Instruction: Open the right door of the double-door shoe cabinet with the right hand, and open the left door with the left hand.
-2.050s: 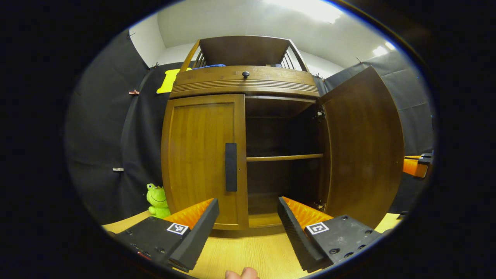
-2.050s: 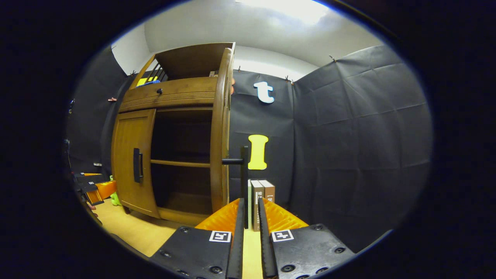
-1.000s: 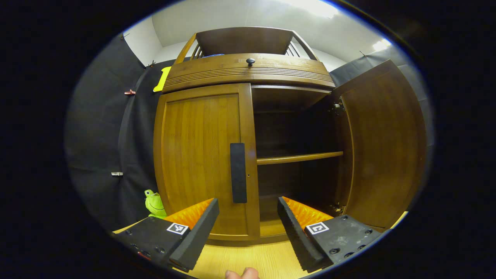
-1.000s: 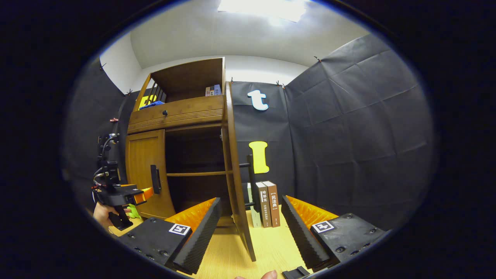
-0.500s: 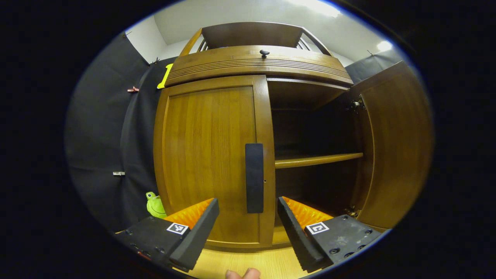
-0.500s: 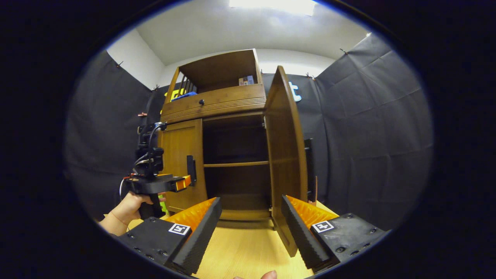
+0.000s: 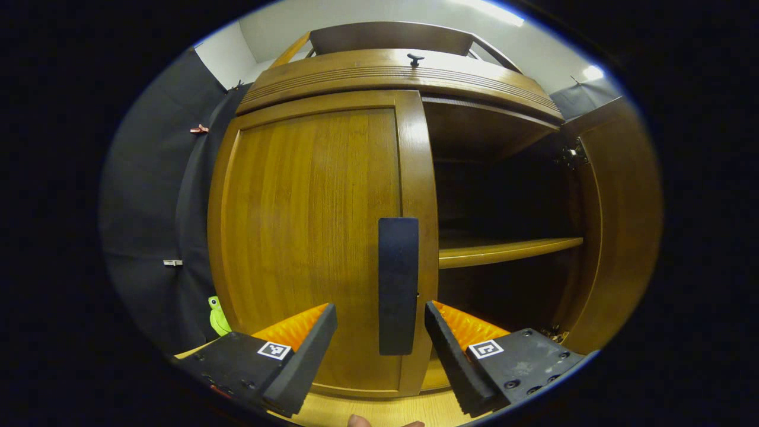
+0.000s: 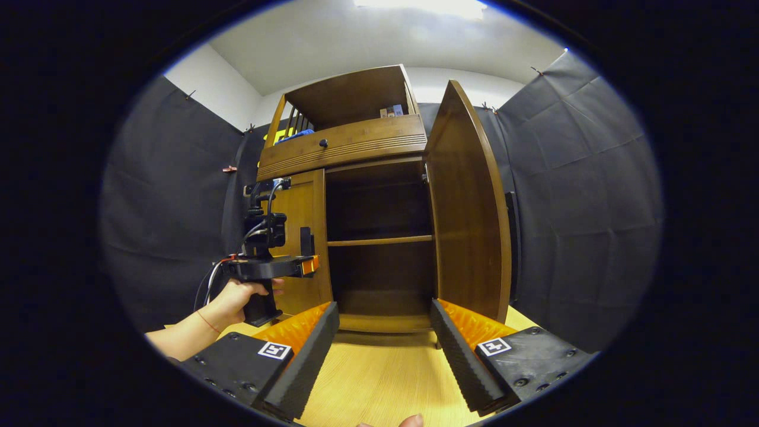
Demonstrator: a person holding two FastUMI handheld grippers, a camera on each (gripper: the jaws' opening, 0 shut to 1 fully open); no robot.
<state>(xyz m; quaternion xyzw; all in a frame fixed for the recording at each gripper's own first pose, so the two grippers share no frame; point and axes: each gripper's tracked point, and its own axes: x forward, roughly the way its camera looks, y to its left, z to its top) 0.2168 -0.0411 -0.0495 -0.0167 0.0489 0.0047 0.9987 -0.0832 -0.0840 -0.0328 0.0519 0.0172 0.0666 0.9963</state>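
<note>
The shoe cabinet (image 8: 356,237) is standing on a pale wooden floor (image 8: 379,379) against the black cloth wall, and, going left to right in the right gripper view, a hand (image 8: 237,296) is holding the left gripper (image 8: 305,265) up at the left door (image 8: 299,237), its tip lying right beside the dark handle (image 8: 306,240); whether it is touching I cannot tell. In the left gripper view a green toy (image 7: 217,317) is peeking out low beside the cabinet, the left door (image 7: 308,237) is sitting closed, and its handle (image 7: 398,284) is standing upright between the left gripper's (image 7: 379,338) spread fingers, neither pressing on it, so that claw is released. Further right the dark interior is lying exposed with one shelf (image 7: 504,252) running across it. The right door (image 8: 471,219) is hanging wide open, and the right gripper (image 8: 384,338) is hovering back from the cabinet with its fingers parted, gripping nothing
</note>
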